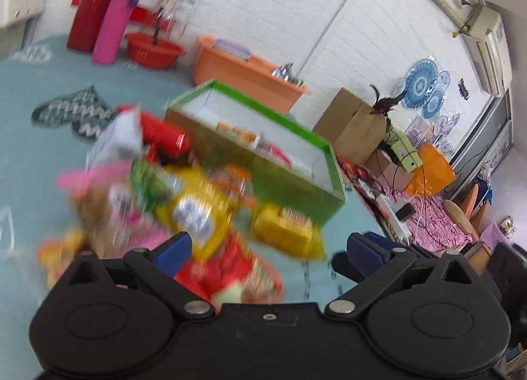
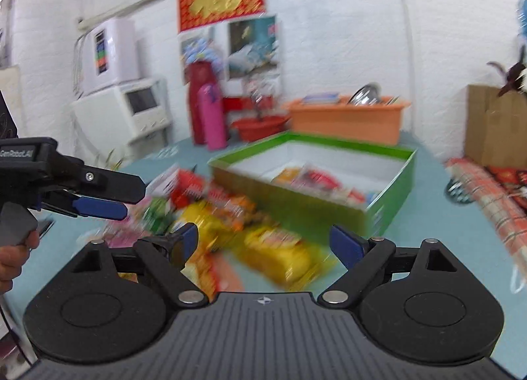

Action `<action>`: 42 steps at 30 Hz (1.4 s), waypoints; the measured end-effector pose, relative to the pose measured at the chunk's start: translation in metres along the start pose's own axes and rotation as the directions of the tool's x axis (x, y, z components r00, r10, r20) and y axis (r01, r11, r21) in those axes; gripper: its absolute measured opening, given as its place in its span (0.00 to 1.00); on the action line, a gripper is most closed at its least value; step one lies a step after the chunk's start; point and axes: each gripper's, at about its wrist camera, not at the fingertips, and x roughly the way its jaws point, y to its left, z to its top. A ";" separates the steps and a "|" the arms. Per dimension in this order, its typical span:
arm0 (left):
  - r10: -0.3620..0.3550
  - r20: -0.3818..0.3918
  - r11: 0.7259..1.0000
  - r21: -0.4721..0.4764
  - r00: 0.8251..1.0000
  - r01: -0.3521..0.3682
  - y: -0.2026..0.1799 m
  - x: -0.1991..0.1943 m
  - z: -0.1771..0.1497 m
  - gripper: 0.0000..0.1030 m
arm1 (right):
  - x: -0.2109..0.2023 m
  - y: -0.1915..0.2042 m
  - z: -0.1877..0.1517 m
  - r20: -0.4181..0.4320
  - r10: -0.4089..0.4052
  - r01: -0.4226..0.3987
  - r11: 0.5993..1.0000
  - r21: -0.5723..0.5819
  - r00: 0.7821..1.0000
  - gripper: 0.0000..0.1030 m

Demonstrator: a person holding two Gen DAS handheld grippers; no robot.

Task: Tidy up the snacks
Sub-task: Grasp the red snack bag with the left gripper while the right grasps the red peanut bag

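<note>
A heap of snack packets lies on the teal tablecloth (image 1: 39,156) beside an open green box (image 1: 332,175). The heap includes a yellow bag (image 1: 197,208), a second yellow bag (image 1: 286,231), a red packet (image 1: 230,277) and a white bag (image 1: 122,139). The green box (image 2: 388,212) holds several packets (image 2: 316,179). My left gripper (image 1: 268,248) hovers open over the near side of the heap. My right gripper (image 2: 266,243) is open above a yellow bag (image 2: 276,251). The left gripper (image 2: 122,205), held by a hand (image 2: 13,258), shows at the left. Neither holds anything. Both views are blurred.
Behind the box stand an orange crate (image 1: 243,73), a red basin (image 1: 153,50), a pink bottle (image 1: 113,24) and a tall red bottle (image 1: 98,1). A cardboard box (image 1: 349,123) sits at the right. A zigzag-patterned cloth (image 1: 72,109) lies at the far left.
</note>
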 end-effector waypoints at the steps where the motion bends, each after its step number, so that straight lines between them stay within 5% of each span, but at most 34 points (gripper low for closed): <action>1: -0.005 -0.014 1.000 -0.016 1.000 0.005 0.004 -0.002 -0.008 1.00 | 0.005 0.003 -0.004 -0.032 0.026 -0.026 1.000 -0.003 0.999 1.00; 9: -0.034 -0.007 0.982 -0.189 0.999 0.032 0.039 -0.005 -0.031 1.00 | 0.047 0.019 -0.019 -0.163 0.244 -0.254 0.966 -0.044 0.956 1.00; 14: -0.027 0.007 0.984 -0.176 1.000 0.028 0.038 0.005 -0.025 1.00 | 0.061 0.023 -0.021 -0.227 0.300 -0.316 0.948 -0.040 0.927 1.00; 15: -0.022 0.005 0.987 -0.160 1.000 0.022 0.038 0.009 -0.025 1.00 | 0.058 0.025 -0.021 -0.243 0.311 -0.327 0.944 -0.031 0.919 0.84; 17: 0.004 -0.011 0.991 -0.136 1.000 -0.006 0.039 0.017 -0.026 0.76 | 0.048 0.030 -0.028 -0.268 0.308 -0.327 0.945 -0.027 0.913 0.80; 19: 0.009 -0.016 0.993 -0.116 1.000 -0.011 0.041 0.021 -0.027 0.69 | 0.033 0.037 -0.034 -0.265 0.299 -0.326 0.943 -0.064 0.917 0.79; 29: -0.026 -0.062 0.995 -0.102 0.998 0.020 0.043 0.023 -0.031 0.74 | 0.028 0.032 -0.032 -0.226 0.256 -0.269 0.963 -0.030 0.940 0.89; 32: -0.028 -0.062 0.998 -0.053 0.998 0.025 0.038 0.030 -0.033 0.66 | 0.035 0.032 -0.035 -0.241 0.265 -0.275 0.961 -0.008 0.933 0.76; 37: -0.027 -0.048 0.999 -0.041 0.998 0.026 0.028 0.028 -0.031 0.57 | 0.030 0.041 -0.034 -0.223 0.205 -0.222 0.973 -0.054 0.953 0.58; 42: -0.070 -0.001 0.997 -0.013 0.998 0.070 0.013 0.019 -0.014 0.56 | 0.016 0.043 -0.019 -0.166 0.172 -0.192 0.975 -0.110 0.971 0.57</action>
